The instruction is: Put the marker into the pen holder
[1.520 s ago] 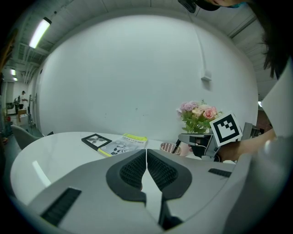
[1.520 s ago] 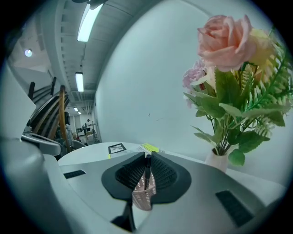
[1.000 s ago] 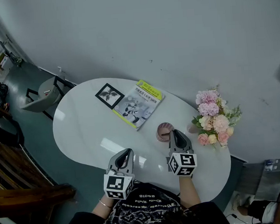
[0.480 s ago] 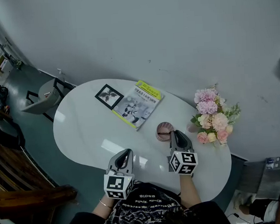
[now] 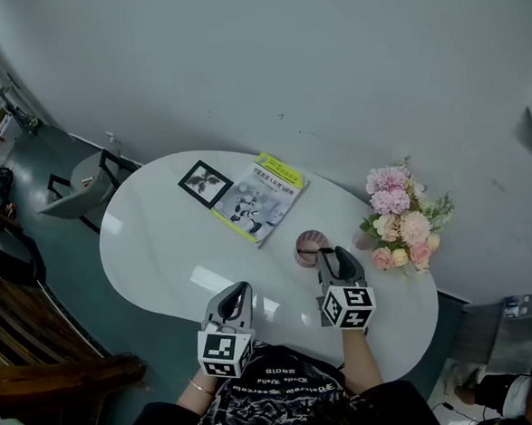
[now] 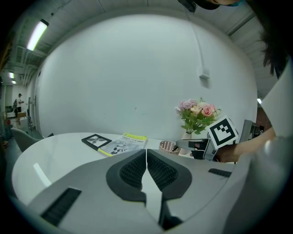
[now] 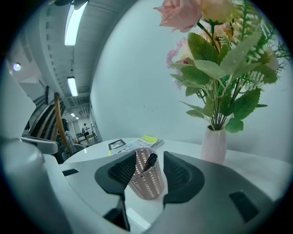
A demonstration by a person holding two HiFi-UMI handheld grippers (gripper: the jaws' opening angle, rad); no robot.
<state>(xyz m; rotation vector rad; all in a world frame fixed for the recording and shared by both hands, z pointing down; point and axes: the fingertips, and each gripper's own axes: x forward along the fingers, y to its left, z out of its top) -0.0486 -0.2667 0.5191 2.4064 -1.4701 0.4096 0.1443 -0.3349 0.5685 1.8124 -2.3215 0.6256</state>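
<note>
Your right gripper [image 7: 150, 171] had its jaws well apart, having just been opening, and nothing was pinched between the pads. The pink mesh pen holder [image 7: 146, 183] showed in the gap, with both pads clear of its wall; whether it stood between the tips or just past them could not be told. The marker [image 7: 150, 162] was already in the holder, leaning against the rim with only its dark upper end above the mesh, so the task looked as good as done. Your left gripper [image 6: 146, 167] had its jaws together on nothing, held over the near side of the white table [image 5: 160, 251], well apart from the holder. As a judgement, the marker was a light, stiff thing with a smooth plastic barrel that could slide or pivot in the pads. Had you needed to take it again, the exposed upper end was the only place to grip, squarely across the barrel, not at the very tip. The holder seemed light too, and its open mesh could catch a jaw, so a nudge might have tipped it toward the vase [image 7: 214, 144] just beside it. You would have done best to back away along the line you were pointing.
</note>
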